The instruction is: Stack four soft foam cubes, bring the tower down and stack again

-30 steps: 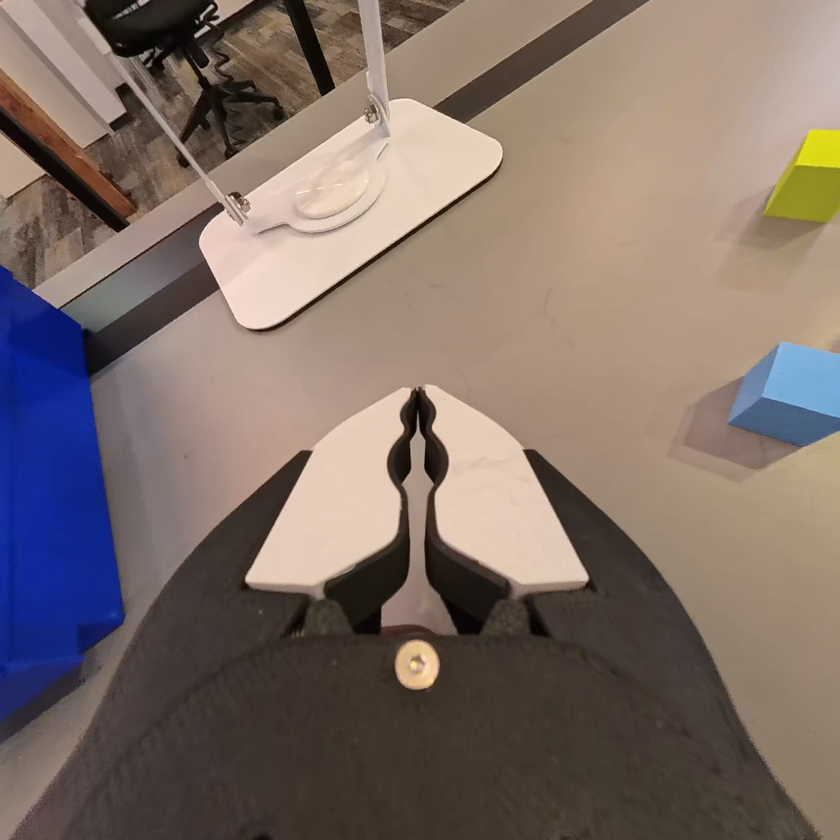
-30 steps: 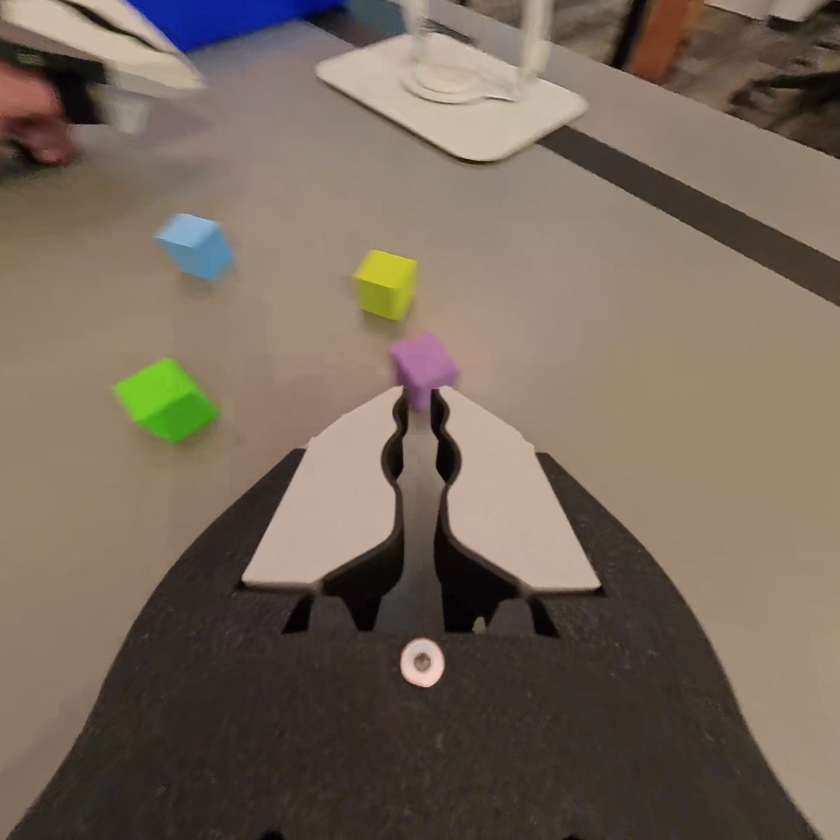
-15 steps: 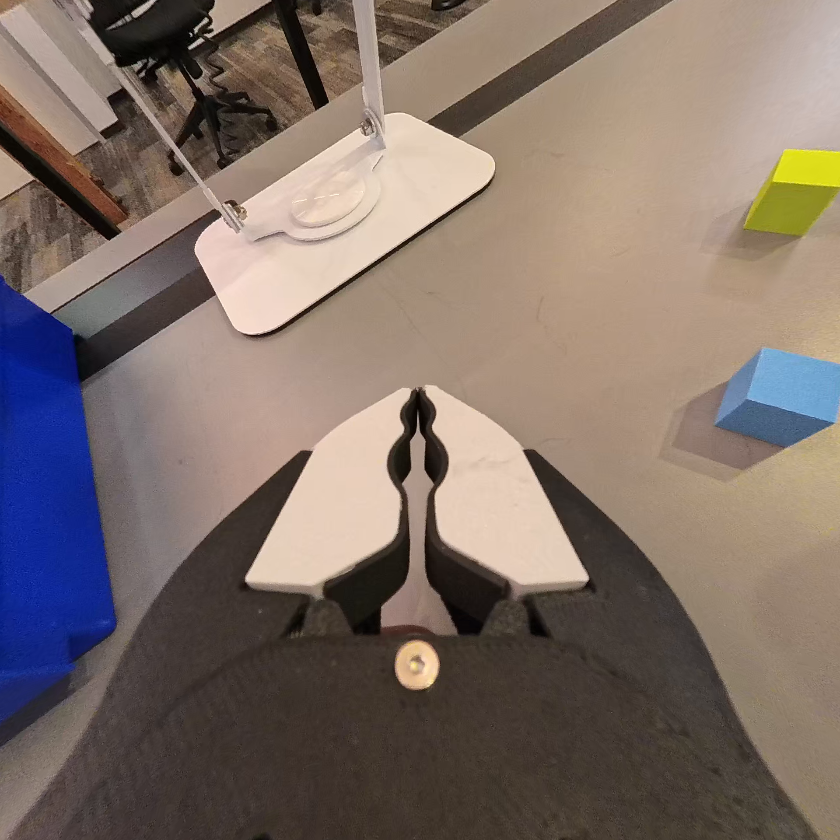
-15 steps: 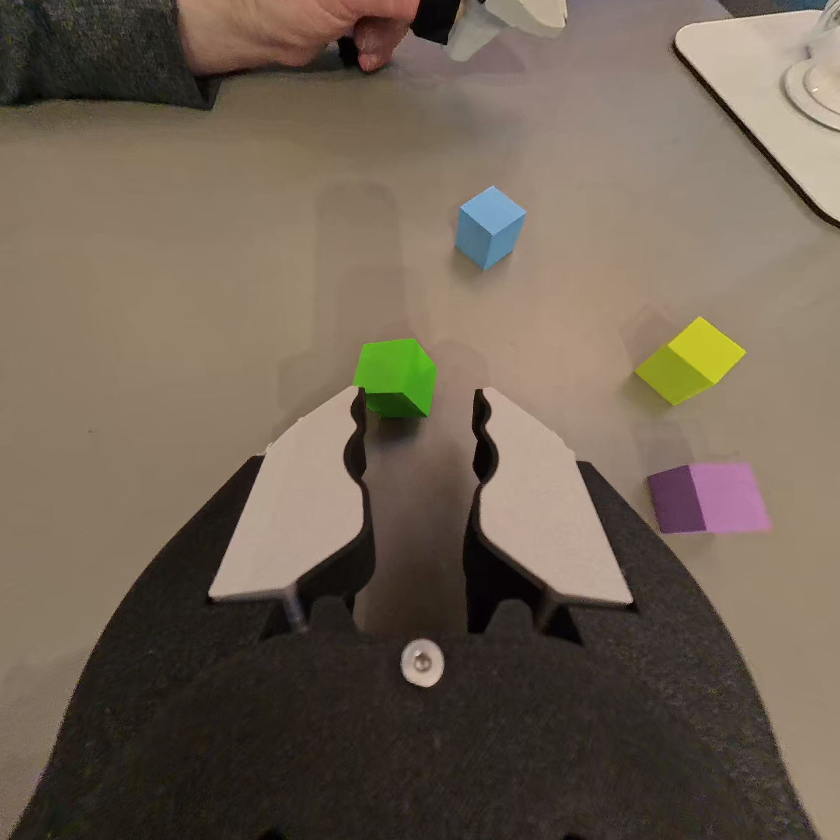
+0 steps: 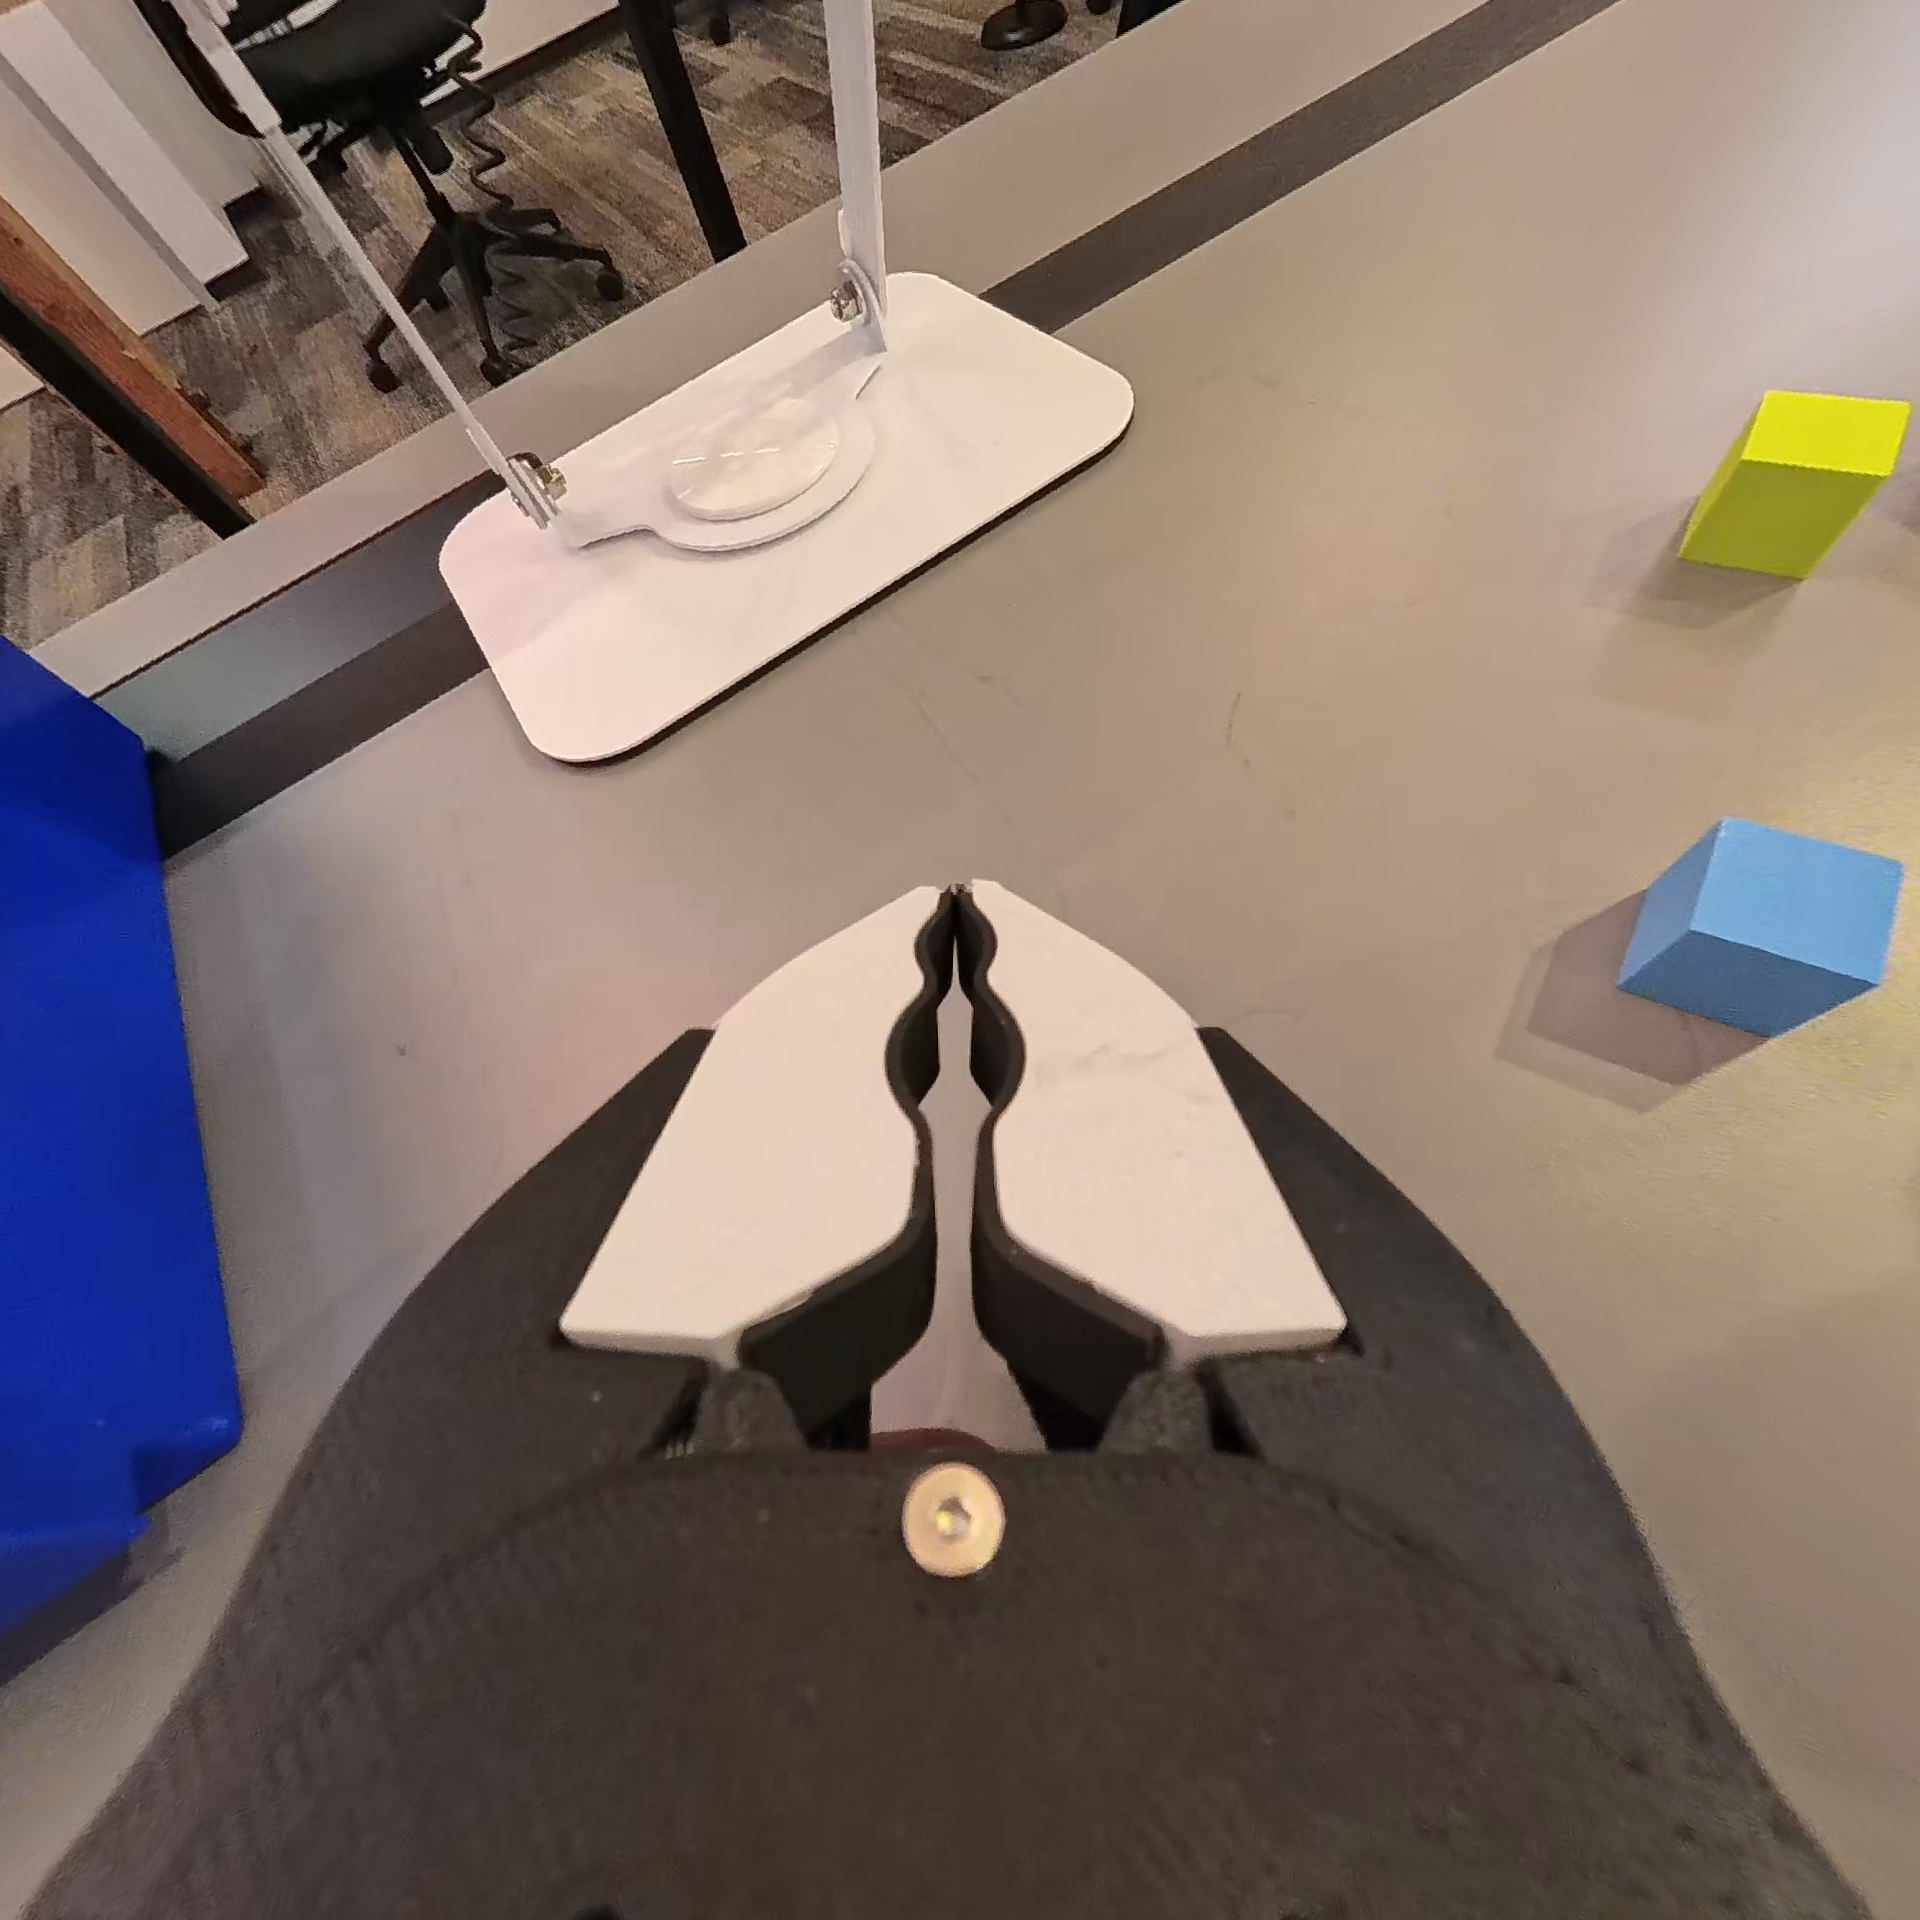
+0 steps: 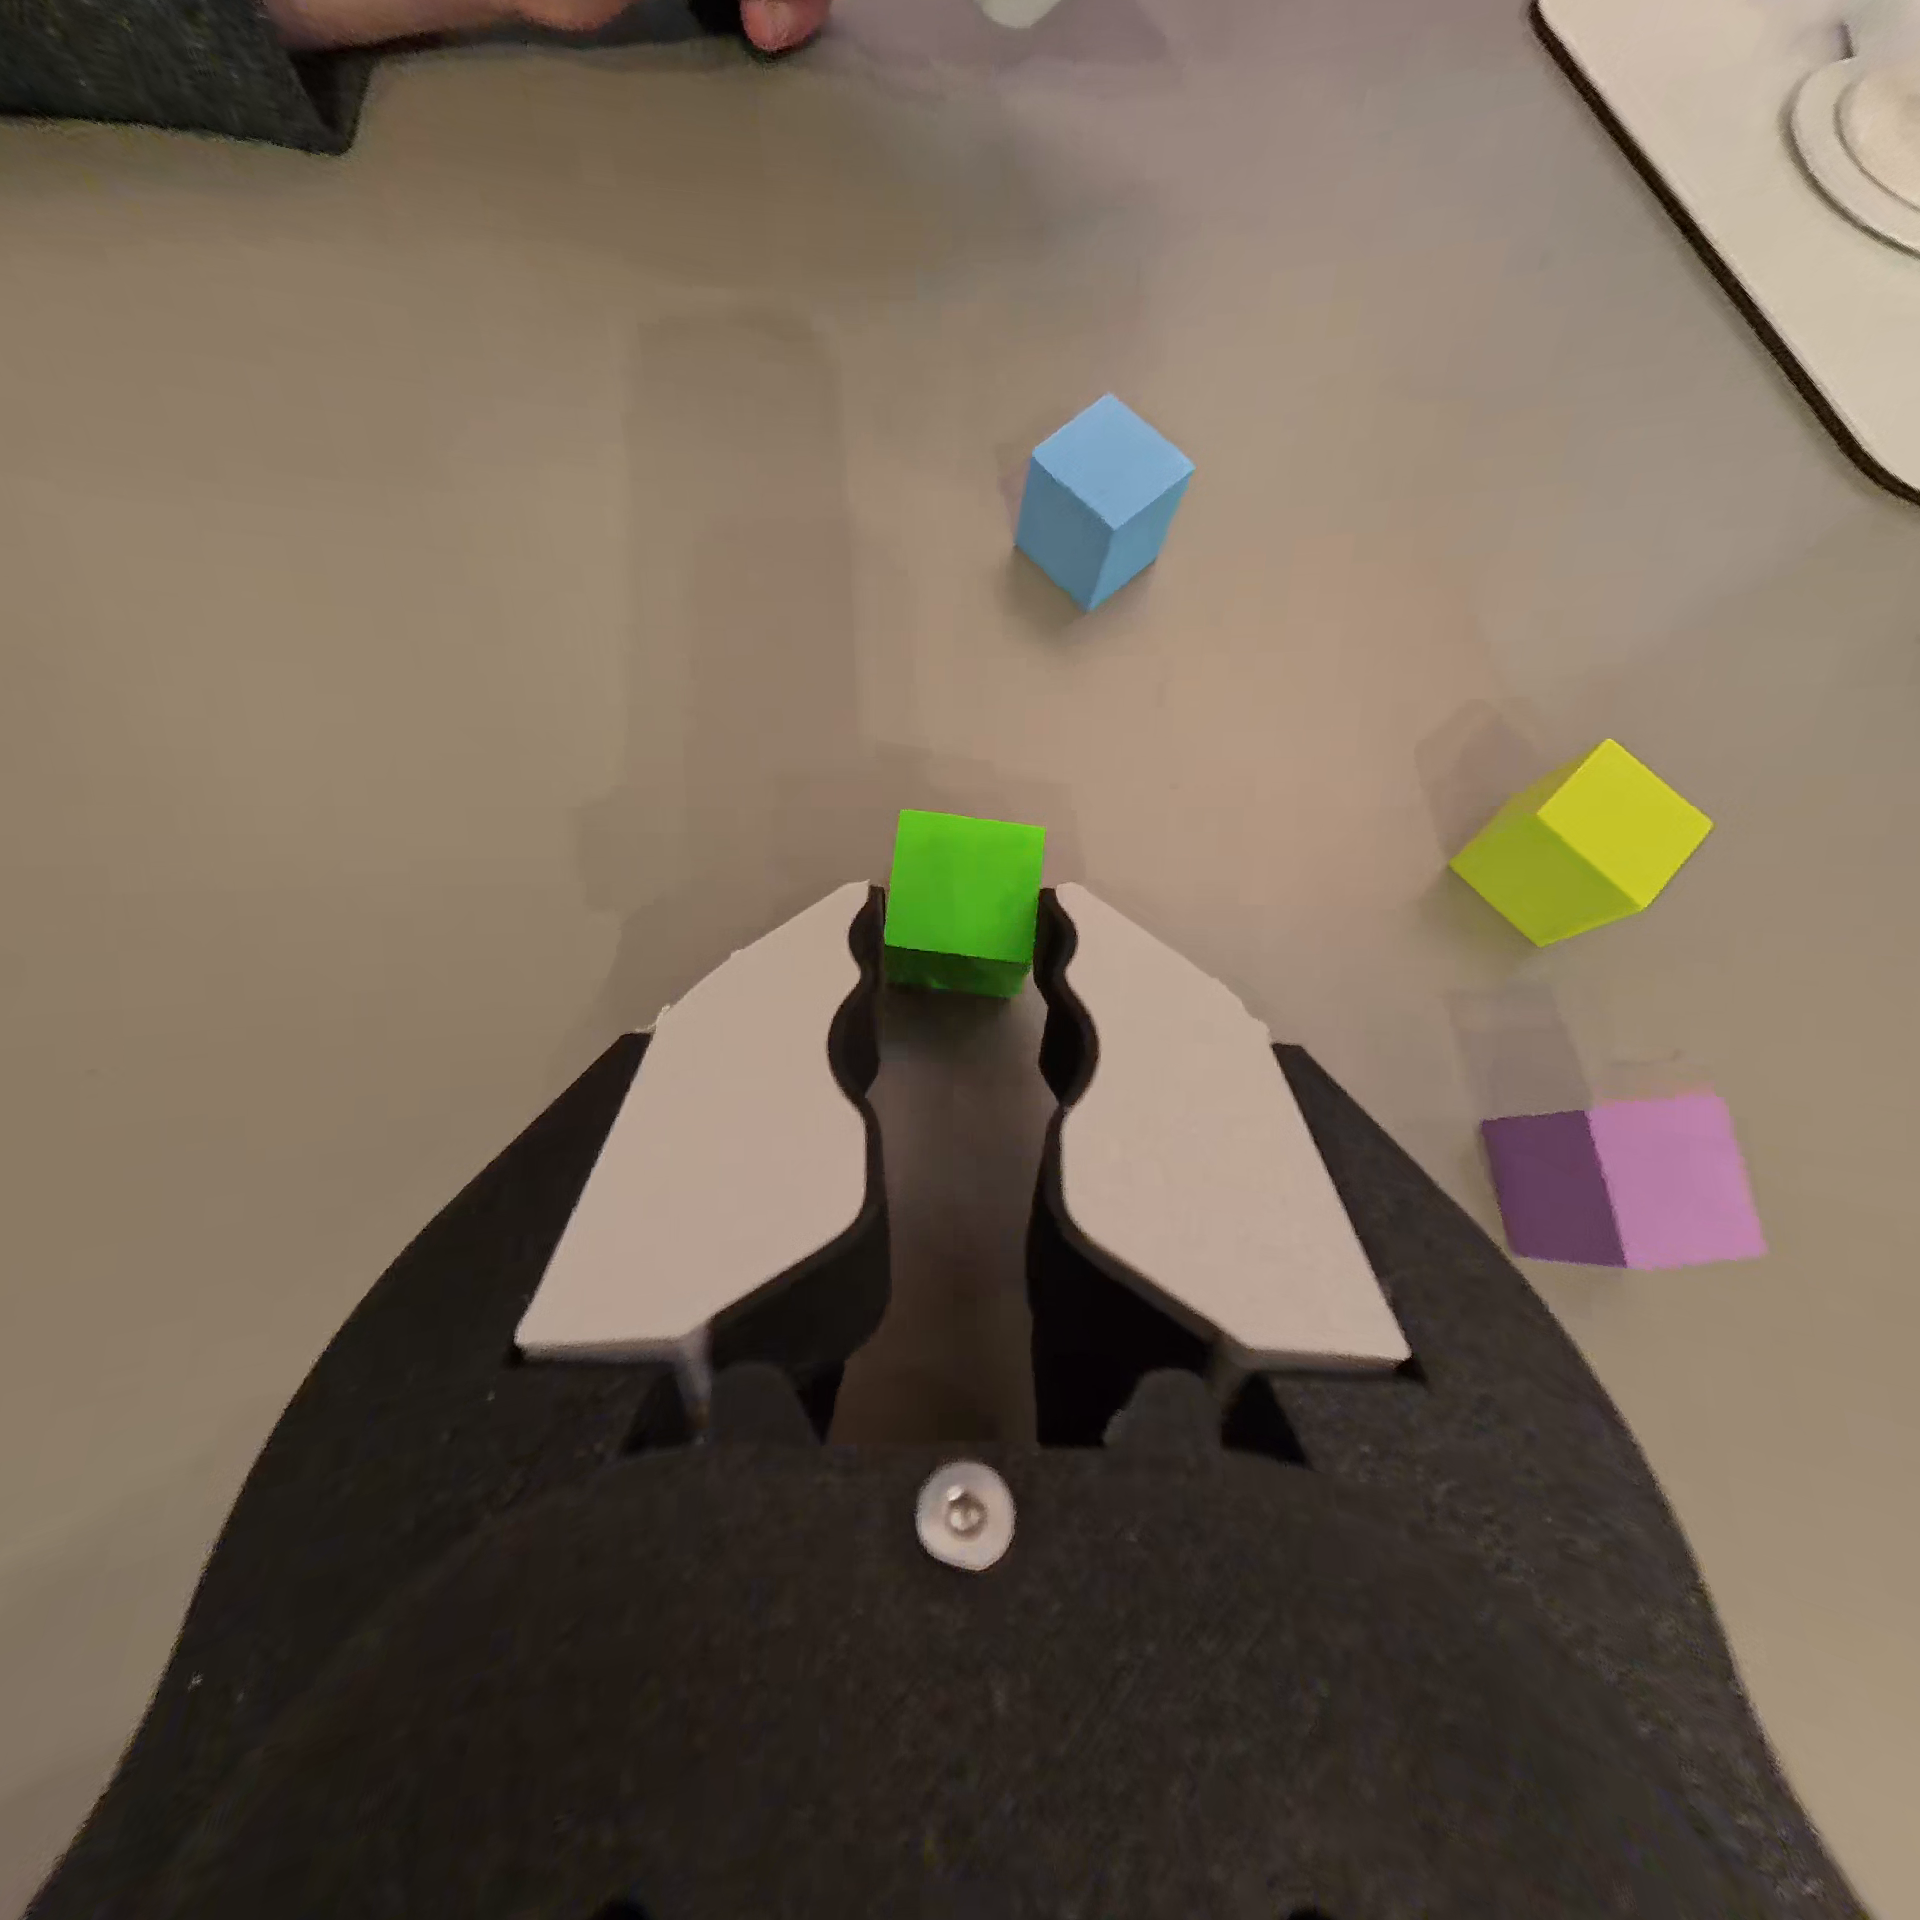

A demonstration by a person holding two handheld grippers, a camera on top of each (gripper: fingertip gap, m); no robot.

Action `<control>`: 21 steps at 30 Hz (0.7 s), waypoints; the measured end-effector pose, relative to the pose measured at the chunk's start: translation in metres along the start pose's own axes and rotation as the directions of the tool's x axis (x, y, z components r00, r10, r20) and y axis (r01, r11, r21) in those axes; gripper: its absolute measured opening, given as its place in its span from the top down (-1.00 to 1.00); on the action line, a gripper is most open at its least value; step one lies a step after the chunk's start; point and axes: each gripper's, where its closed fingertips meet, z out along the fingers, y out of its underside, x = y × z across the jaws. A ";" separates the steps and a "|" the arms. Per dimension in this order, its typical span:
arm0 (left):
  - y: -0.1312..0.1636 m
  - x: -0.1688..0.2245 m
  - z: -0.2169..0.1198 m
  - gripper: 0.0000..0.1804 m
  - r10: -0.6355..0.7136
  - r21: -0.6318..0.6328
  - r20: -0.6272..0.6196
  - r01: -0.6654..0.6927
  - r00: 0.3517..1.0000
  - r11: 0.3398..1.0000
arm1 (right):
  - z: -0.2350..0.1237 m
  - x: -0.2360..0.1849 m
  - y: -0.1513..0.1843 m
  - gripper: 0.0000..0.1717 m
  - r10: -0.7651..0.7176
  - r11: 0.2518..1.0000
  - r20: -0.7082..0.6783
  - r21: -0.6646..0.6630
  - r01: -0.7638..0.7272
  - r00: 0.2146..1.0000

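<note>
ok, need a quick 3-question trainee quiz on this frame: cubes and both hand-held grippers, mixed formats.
1. Multiple choice: which cube sits between the right hand-held gripper's fingertips? A) blue cube B) green cube C) purple cube
2. True or false: the left hand-held gripper has its fingertips together with nothing between them.
3. Fill in: the number of cubes stacked on another cube is ____.

Key: 1 B. 2 true. 3 zero; the yellow-green cube and the rest lie apart on the grey table.
</note>
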 end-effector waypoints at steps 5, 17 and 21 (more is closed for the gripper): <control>0.000 0.000 0.000 1.00 -0.002 0.000 -0.002 0.002 1.000 1.000 | -0.002 0.012 -0.032 0.69 -0.045 0.998 0.006 0.047 0.044 0.999; -0.002 -0.002 -0.002 1.00 -0.044 0.017 -0.028 0.044 0.999 0.999 | 0.037 0.025 -0.086 0.69 -0.239 0.970 0.230 0.024 0.240 0.943; -0.002 -0.001 -0.001 1.00 -0.039 0.017 -0.031 0.040 0.999 0.999 | 0.045 0.023 -0.085 0.69 -0.288 0.954 0.284 0.008 0.298 0.914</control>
